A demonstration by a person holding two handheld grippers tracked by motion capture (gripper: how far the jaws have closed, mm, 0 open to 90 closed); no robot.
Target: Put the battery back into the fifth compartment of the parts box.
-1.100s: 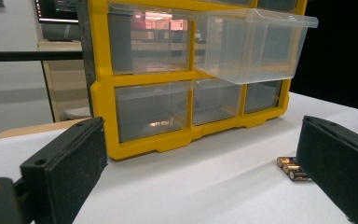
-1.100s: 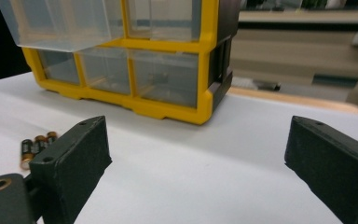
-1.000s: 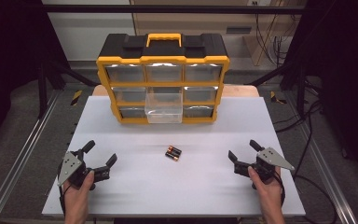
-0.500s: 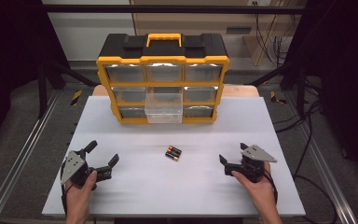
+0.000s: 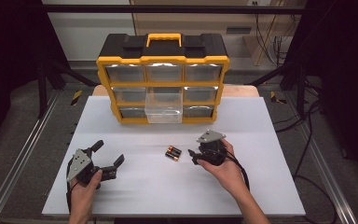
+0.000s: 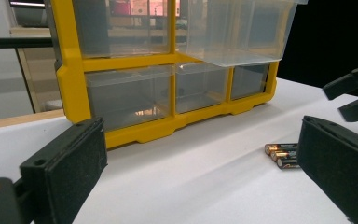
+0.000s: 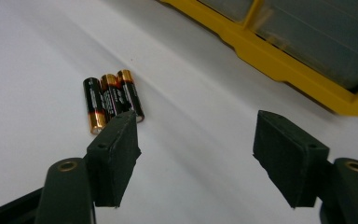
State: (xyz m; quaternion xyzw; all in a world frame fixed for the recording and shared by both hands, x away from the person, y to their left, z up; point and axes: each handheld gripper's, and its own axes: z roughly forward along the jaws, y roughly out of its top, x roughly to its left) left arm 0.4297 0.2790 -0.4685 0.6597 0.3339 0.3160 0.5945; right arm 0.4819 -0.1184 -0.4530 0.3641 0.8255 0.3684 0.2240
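High view: left gripper (image 5: 106, 156) rests well left of the batteries (image 5: 173, 153), jaws wide and empty. Those three batteries lie side by side, probably angled diagonally. Right gripper (image 5: 192, 154) sits just right of them, its empty jaws having just been narrowing.

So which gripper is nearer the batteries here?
Right. The right gripper sits just beside the batteries, jaws open and not touching them; the left gripper rests farther off toward the table's left edge.

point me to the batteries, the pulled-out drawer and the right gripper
batteries (image 7: 112, 100): right gripper view, on the middle cell's label.
pulled-out drawer (image 5: 164, 112): high view, on its clear front wall.
right gripper (image 5: 192, 153): high view, midway between the jaw tips.
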